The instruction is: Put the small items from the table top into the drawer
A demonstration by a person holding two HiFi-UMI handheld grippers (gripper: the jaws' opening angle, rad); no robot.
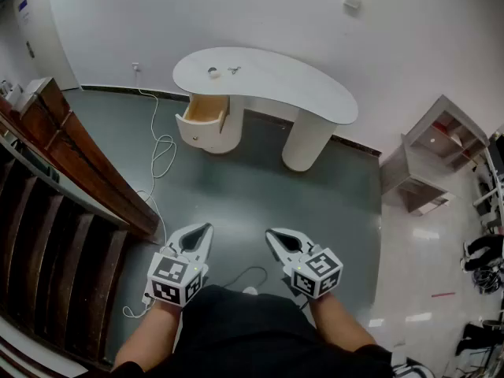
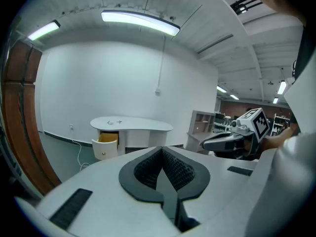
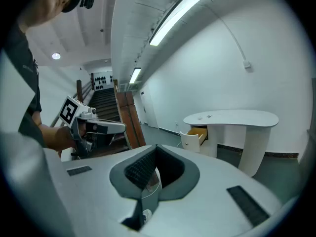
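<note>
A white curved table (image 1: 299, 85) stands far ahead by the wall. Two small items lie at its left end: a round one (image 1: 213, 72) and a thin dark one (image 1: 234, 70). Under them a drawer (image 1: 203, 110) with a wooden inside is pulled open. My left gripper (image 1: 202, 230) and right gripper (image 1: 275, 234) hang close to my body, well short of the table, both shut with nothing between them. The left gripper view shows its own shut jaws, the table (image 2: 143, 124) and drawer (image 2: 108, 138) in the distance. The right gripper view shows the drawer (image 3: 197, 132) too.
A dark wooden staircase and railing (image 1: 71, 172) run along the left. A white cable (image 1: 161, 152) trails over the grey floor from a wall socket to near my feet. A white shelf unit (image 1: 441, 144) stands at the right, beside glossy tiled floor.
</note>
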